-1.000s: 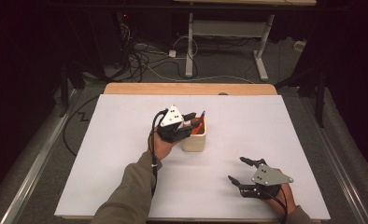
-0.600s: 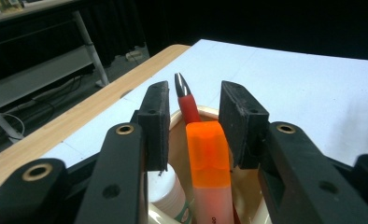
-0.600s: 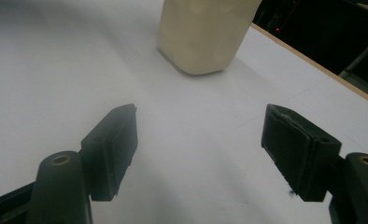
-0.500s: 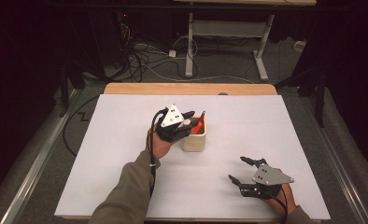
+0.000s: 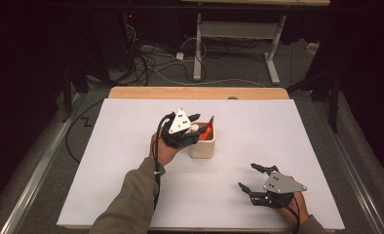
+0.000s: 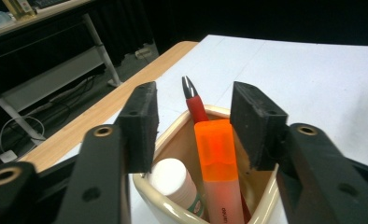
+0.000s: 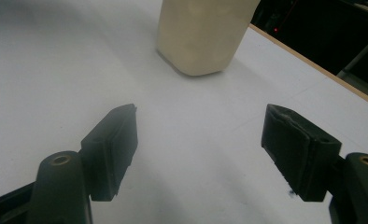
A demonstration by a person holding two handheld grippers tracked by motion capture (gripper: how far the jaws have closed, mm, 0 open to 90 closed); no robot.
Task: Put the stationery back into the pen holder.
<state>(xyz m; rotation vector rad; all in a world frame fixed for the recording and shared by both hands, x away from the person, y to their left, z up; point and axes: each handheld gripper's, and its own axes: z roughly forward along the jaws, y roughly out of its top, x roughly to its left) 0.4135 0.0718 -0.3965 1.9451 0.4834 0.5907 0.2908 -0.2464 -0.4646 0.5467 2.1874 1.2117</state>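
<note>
Your left tool (image 5: 196,127) has just been spreading, released above the cream ceramic pen cup (image 5: 203,146) mid-desk, an orange highlighter (image 6: 218,163) between its jaws untouched. Your right tool (image 5: 251,178) rests released, near right, on the white desk (image 5: 107,165); cables litter the dark floor (image 5: 156,63) beyond.

Bright, even overhead lighting on the white table (image 5: 131,161); dark, underexposed surroundings beyond. Soft, faint shadows beneath the cream cup (image 7: 201,35), top cropped and slightly blurred. Near jaws in both gripper views out of focus, with mild wide-angle stretch at the edges. Possibly slight grain in dark areas.
</note>
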